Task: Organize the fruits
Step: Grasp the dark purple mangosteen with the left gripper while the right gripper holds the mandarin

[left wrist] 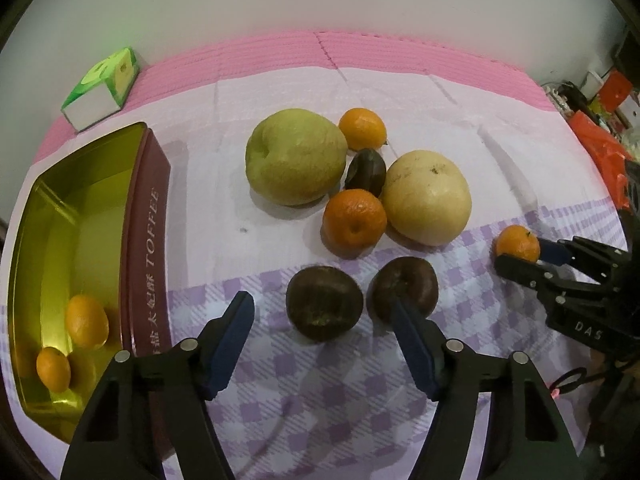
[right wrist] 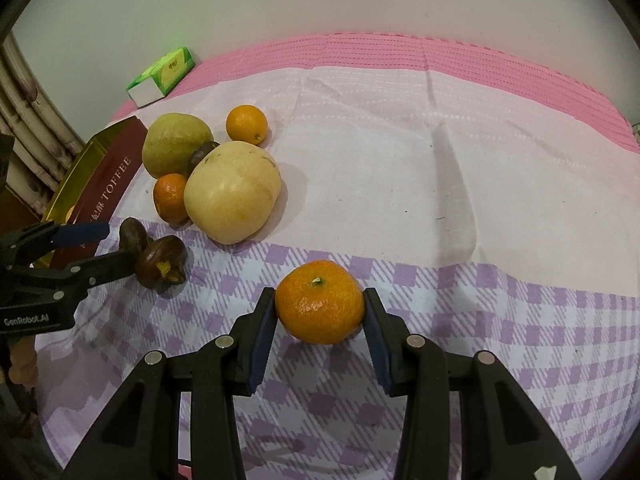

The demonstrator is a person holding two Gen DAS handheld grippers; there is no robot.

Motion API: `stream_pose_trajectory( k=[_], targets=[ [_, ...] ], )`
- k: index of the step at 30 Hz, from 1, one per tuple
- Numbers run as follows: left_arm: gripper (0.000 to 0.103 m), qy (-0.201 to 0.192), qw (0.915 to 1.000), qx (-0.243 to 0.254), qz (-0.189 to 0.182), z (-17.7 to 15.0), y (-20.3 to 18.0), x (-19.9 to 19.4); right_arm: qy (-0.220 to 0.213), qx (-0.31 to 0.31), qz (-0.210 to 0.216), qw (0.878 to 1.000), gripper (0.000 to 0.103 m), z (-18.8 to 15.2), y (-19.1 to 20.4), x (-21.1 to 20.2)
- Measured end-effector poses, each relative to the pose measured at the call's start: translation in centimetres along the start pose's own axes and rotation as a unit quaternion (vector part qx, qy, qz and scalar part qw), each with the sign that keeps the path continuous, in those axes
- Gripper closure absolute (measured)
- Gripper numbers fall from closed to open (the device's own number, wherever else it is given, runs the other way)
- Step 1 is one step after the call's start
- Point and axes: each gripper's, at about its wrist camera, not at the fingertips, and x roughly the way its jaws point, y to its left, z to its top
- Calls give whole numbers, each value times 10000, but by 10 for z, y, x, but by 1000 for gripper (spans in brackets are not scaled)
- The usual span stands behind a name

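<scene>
My right gripper (right wrist: 320, 308) is shut on a mandarin (right wrist: 320, 302), its pads pressed on both sides; the same mandarin (left wrist: 518, 243) shows at the right of the left wrist view. My left gripper (left wrist: 320, 320) is open around a dark brown fruit (left wrist: 324, 302), with a second dark fruit (left wrist: 404, 286) touching its right finger. A green pear (left wrist: 294, 156), a yellow pear (left wrist: 428, 196), two more mandarins (left wrist: 354, 218) (left wrist: 362, 128) and a small dark fruit (left wrist: 366, 172) lie clustered on the cloth. A gold toffee tin (left wrist: 144, 216) at left holds two mandarins (left wrist: 86, 322).
A green and white tissue box (left wrist: 102, 88) sits at the back left on the pink mat (left wrist: 400, 52). The checked cloth (right wrist: 480, 320) covers the table. Red clutter (left wrist: 600, 148) lies past the right edge.
</scene>
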Motion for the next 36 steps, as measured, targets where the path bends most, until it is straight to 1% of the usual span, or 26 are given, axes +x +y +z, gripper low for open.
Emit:
stream_pose_trajectory(
  k=[2, 5, 10, 13, 15, 26, 27, 36],
  targets=[
    [33, -18, 10000, 29, -7, 0, -1, -2, -1, 2, 3, 10000, 63, 0, 0, 0],
    [33, -18, 9999, 64, 77, -2, 0, -3, -1, -2, 4, 10000, 63, 0, 0, 0],
    [33, -40, 9999, -82, 56, -1, 8, -6, 0, -19, -8, 10000, 63, 0, 0, 0],
    [37, -3, 10000, -67, 21, 0, 7, -3, 4, -24, -11, 10000, 63, 0, 1, 0],
    [43, 45, 10000, -37, 43, 1, 4, 1, 2, -24, -6, 10000, 63, 0, 0, 0],
    [54, 289, 9993, -196, -128, 8, 5, 18, 5, -18, -3, 10000, 63, 0, 0, 1],
    [58, 298, 9991, -240, -182, 8, 6, 19, 5, -22, -4, 10000, 63, 0, 0, 1],
    [59, 278, 9993, -224, -133, 6, 3, 18, 6, -27, -6, 10000, 63, 0, 1, 1]
  ],
)
